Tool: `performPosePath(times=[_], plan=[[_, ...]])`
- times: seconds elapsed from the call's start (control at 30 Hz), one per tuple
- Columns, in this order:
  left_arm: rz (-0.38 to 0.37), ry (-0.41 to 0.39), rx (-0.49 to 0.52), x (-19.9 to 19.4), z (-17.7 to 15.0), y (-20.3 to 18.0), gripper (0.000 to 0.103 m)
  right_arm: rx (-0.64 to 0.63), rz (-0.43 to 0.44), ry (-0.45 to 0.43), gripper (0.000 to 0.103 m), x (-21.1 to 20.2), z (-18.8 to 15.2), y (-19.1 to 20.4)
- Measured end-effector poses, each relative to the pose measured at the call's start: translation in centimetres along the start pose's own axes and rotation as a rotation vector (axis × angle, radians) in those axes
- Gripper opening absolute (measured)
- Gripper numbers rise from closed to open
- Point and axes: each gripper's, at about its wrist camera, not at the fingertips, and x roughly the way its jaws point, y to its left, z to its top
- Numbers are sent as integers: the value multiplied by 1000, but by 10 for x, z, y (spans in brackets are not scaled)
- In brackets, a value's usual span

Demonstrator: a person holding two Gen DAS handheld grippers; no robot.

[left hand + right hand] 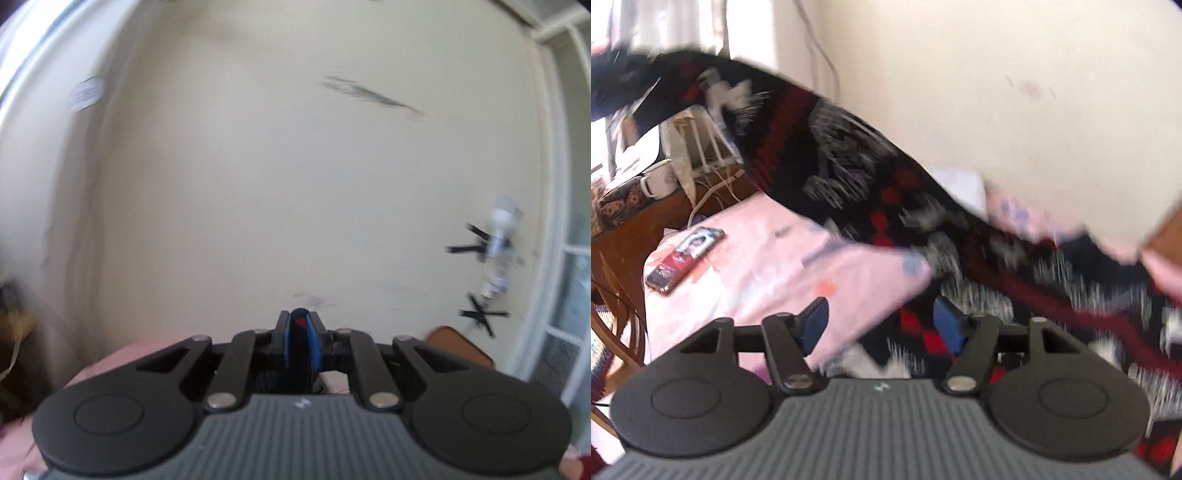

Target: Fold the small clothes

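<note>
Left wrist view: the left gripper (300,332) points nearly level at a cream wall (280,177). Its blue pads (313,341) stand almost together, clamped on a thin dark strip with a red fleck, judged to be an edge of the garment; the rest of the cloth hangs out of sight below.

Right wrist view: the patterned knit garment (849,162), black with red and white motifs, stretches as a long band from upper left down to lower right above the pink bedsheet (768,258). The right gripper (882,325) is apart, its jaws empty; the cloth's lower part lies just beyond and to the right of its pads. A phone (683,258) lies well apart at left.
</note>
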Motion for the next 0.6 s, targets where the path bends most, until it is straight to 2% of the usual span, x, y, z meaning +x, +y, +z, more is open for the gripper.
performPosePath(times=[0.13, 0.3, 0.33, 0.37, 0.4, 0.43, 0.47, 0.5, 0.57, 0.6], plan=[[-109, 45, 70, 30, 1, -56, 10, -34, 56, -38, 69, 5, 24, 0], [-277, 116, 107, 50, -19, -131, 11, -52, 73, -105, 77, 17, 34, 6], [-316, 139, 109, 52, -23, -143, 14, -36, 72, -130, 73, 18, 34, 4], [-350, 153, 116, 52, -27, -152, 17, -14, 73, -146, 49, 18, 33, 0], [-376, 145, 126, 49, -31, -157, 35, 10, 77, -158, 27, 14, 31, -6], [-399, 143, 138, 45, -34, -158, 49, 18, 86, -147, 9, 8, 27, -15], [-416, 131, 135, 41, -37, -153, 66, 7, 82, -132, 7, 1, 21, -22], [-423, 114, 127, 34, -40, -144, 67, -5, 71, -109, 7, -10, 10, -32], [-375, 92, 109, 31, -41, -121, 69, -42, 74, -31, 14, -32, -17, -51], [-335, 94, 91, 30, -43, -105, 74, -51, 101, 38, 25, -41, -34, -62]])
